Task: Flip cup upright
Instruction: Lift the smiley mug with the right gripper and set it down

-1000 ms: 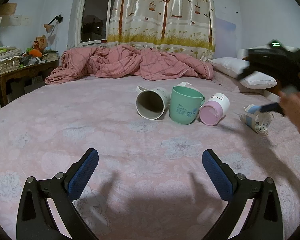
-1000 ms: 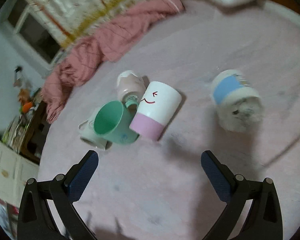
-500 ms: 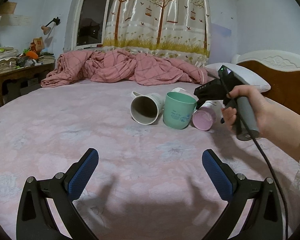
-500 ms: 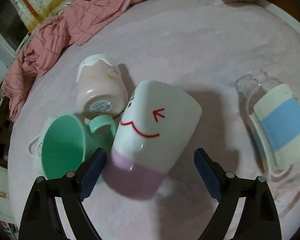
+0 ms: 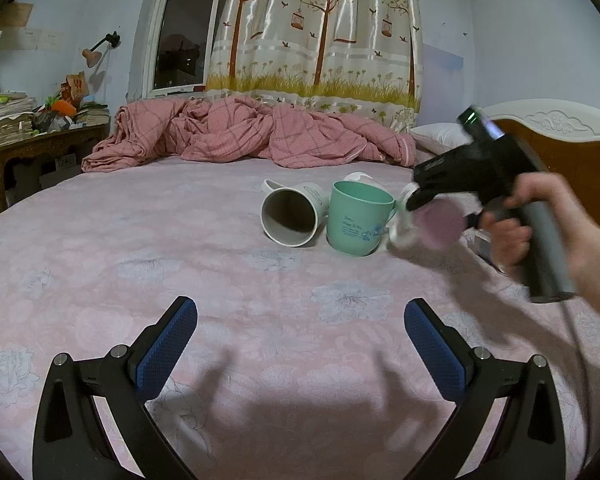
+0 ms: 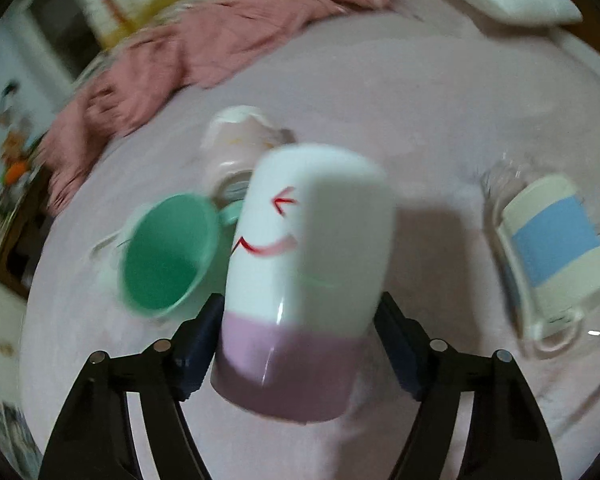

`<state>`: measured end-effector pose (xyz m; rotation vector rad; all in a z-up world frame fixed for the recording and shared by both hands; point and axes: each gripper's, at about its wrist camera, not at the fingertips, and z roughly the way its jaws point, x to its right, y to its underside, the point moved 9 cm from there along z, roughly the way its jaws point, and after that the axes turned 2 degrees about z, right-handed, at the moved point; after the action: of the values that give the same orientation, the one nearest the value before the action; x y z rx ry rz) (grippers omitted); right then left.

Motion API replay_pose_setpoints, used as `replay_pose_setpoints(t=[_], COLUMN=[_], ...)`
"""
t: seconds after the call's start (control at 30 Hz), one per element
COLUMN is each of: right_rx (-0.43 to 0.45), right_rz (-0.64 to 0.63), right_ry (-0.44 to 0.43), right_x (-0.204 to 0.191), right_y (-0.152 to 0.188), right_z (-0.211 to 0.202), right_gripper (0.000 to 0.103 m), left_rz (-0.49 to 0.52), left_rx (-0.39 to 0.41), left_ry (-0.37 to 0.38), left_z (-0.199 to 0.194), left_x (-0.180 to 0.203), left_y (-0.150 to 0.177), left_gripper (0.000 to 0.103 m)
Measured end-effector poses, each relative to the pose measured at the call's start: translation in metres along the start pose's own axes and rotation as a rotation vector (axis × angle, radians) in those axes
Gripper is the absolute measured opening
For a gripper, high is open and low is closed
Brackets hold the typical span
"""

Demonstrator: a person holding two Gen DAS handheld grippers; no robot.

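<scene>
From the left wrist camera, the left gripper [image 5: 300, 340] hangs low over the pink flowered bedsheet [image 5: 180, 264] with its blue-padded fingers [image 5: 168, 344] spread wide and nothing between them. Toward twelve o'clock a cluster of cups sits on the bed: a white mug [image 5: 292, 216] lying on its side with its mouth facing this way, and just to its right, touching it, a green mug [image 5: 356, 224] standing upright. At about two o'clock the person's right hand [image 5: 512, 228] holds the black handle of the right gripper [image 5: 424, 216], which reaches in toward the cluster; the white-and-purple cup [image 5: 432, 224] is a blur at its tip, right beside the green mug. A rumpled pink blanket [image 5: 240, 136] lies along the far edge of the bed, under a tree-print curtain [image 5: 320, 28].

From the right wrist camera, the right gripper [image 6: 300, 344] is closed on the white-and-purple cup [image 6: 304, 280], pads pressed against its sides near the purple band. The cup fills the centre, purple base toward the camera, a red smile drawn on its white part. At ten o'clock is the green mug [image 6: 168, 256], mouth open to the camera, with a pale pink cup [image 6: 240, 140] on its side behind it at eleven. At three o'clock, well apart, a glass cup with a blue-and-cream sleeve [image 6: 552, 252] lies on its side. This view is motion-blurred.
</scene>
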<state>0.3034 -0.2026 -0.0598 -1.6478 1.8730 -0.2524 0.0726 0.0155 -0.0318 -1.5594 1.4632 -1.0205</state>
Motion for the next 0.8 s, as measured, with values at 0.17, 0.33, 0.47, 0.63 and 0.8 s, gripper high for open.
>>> replay_pose_setpoints(t=[0.17, 0.33, 0.47, 0.63, 0.8], right_rx=[0.039, 0.027, 0.009, -0.030, -0.054], right_rz=[-0.141, -0.223, -0.234, -0.222, -0.153], right_ry=[-0.061, -0.122, -0.145, -0.150, -0.236], right_x=[-0.018, -0.031, -0.033, -0.023, -0.014], right_y=[0.023, 0.061, 0.089, 0.120, 0.130], right_z=[-0.062, -0.102, -0.105, -0.099, -0.102], right_gripper=[0.072, 0.072, 0.072, 0.073, 0.081], left_rz=[0.000, 0.000, -0.004, -0.004, -0.005], left_rx=[-0.001, 0.001, 0.005, 0.005, 0.003], left_ry=[0.000, 0.000, -0.001, -0.001, 0.000], left_z=[0.000, 0.000, -0.002, -0.002, -0.002], left_x=[0.000, -0.002, -0.003, -0.003, -0.004], left_y=[0.000, 0.000, -0.002, -0.002, -0.003], left_gripper=[0.103, 0.103, 0.103, 0.103, 0.103])
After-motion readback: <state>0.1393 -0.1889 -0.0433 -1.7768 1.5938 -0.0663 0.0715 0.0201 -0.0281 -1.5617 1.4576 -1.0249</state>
